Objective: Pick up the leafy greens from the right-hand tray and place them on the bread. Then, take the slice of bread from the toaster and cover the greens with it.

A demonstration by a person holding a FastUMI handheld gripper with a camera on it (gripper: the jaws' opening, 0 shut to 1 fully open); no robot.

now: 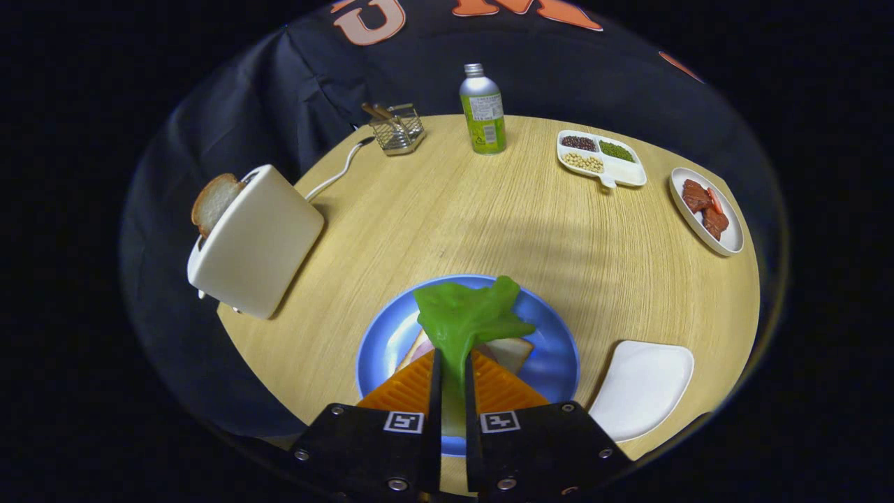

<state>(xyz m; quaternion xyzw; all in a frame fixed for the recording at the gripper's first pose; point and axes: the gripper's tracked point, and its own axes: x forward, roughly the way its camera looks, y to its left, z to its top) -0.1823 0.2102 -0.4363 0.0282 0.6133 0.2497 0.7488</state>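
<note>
While the gripper (450, 360) hung over the blue plate (552, 363), its fingers were nearly closed w/ the leafy greens (464, 318) pinched between them, leaf flopping out ahead of the tips. The bread (513, 351) sat on the plate right under it, so pickup looked done but the drop wasn't yet. The white tray (639, 388) to the right was bare. Second slice (211, 201) was poking out of the toaster (258, 241), so approx half the job left imo.
</note>
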